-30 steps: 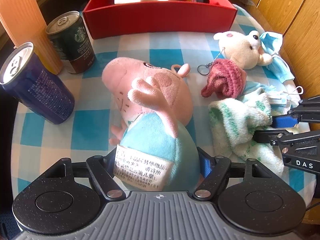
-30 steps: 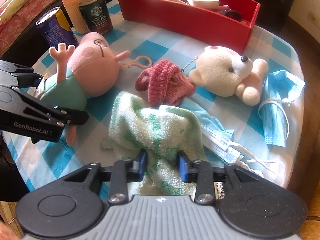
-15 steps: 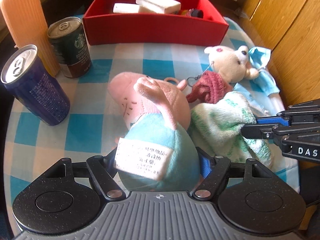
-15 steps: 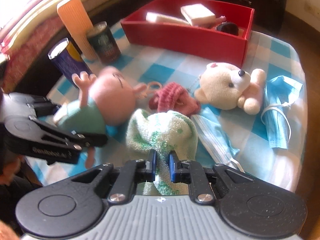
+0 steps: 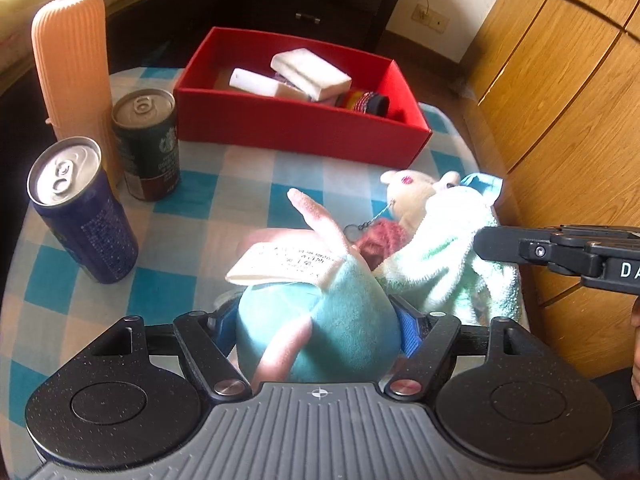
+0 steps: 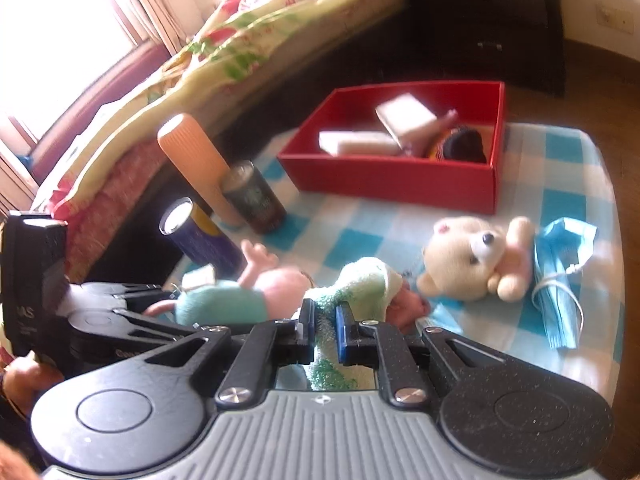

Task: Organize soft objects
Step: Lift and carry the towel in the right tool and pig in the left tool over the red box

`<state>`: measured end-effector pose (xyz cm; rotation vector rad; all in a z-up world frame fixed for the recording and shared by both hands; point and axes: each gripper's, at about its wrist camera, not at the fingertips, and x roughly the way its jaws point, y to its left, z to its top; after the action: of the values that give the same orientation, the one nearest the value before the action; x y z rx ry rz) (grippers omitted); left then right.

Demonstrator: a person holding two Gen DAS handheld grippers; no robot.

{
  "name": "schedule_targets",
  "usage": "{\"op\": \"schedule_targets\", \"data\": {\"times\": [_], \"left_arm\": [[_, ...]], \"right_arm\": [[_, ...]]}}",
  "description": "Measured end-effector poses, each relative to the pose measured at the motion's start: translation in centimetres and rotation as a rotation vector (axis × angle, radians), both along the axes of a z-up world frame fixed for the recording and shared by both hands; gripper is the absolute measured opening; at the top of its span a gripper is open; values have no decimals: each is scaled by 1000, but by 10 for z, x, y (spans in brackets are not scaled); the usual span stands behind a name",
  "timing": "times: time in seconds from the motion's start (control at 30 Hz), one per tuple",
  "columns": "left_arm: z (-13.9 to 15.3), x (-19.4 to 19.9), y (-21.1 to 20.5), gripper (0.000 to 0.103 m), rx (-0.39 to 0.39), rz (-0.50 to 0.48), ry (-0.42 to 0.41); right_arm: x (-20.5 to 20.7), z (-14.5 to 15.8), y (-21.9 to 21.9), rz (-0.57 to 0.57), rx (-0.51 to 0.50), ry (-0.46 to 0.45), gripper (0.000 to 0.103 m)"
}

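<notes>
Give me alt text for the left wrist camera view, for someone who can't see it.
The left gripper clamps a pink pig plush by its teal body above a blue checked tablecloth. Beside it, the right gripper holds a green-and-white towel. Behind them are a red box and two cans.

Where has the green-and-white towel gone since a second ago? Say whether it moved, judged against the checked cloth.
Yes. The towel has come up off the checked cloth, bunched and hanging from the right gripper.
</notes>
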<state>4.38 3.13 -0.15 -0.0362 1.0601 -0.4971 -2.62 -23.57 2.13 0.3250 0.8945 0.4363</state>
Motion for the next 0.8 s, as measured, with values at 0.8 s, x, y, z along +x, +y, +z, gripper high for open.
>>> {"op": "schedule_targets", "data": {"times": [0.8], "left_arm": [[75, 45, 3, 72, -204, 86, -137]], "right_arm": [[34, 81, -29, -110, 125, -210, 0]]}}
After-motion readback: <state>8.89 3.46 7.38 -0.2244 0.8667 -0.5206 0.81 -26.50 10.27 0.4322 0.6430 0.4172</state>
